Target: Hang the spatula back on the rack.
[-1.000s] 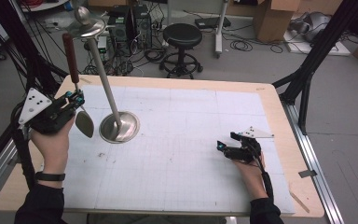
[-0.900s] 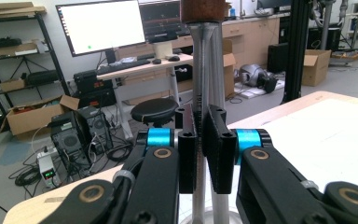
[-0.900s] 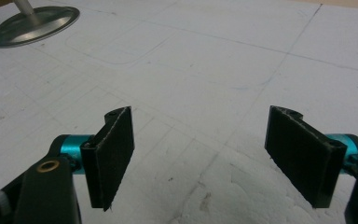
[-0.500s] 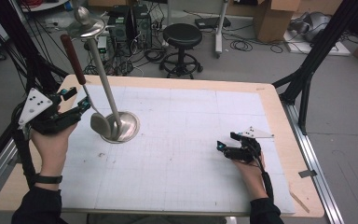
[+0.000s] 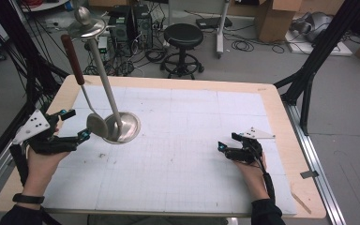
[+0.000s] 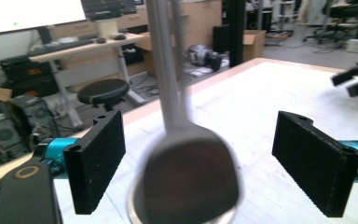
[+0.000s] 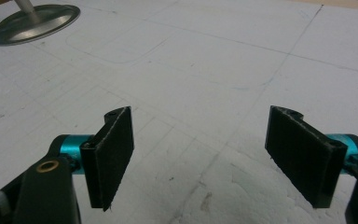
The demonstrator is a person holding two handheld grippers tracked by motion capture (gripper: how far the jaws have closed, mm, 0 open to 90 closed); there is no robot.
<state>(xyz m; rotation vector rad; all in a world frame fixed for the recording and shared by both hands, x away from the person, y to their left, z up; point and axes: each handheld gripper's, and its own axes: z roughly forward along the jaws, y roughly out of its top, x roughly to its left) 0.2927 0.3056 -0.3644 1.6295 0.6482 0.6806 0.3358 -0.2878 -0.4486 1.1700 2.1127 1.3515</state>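
Steel ladle (image 5: 96,124) hangs from the stand (image 5: 122,127) at the table's left, bowl by the base; left gripper (image 5: 72,125) has just opened wide around it, pads clear; right gripper (image 5: 227,141) rests wide, empty; ladle looks light, stiff, slick, free-swinging; grip the red handle (image 5: 72,59)

No text, label, brand, number or sign can be read anywhere in these views
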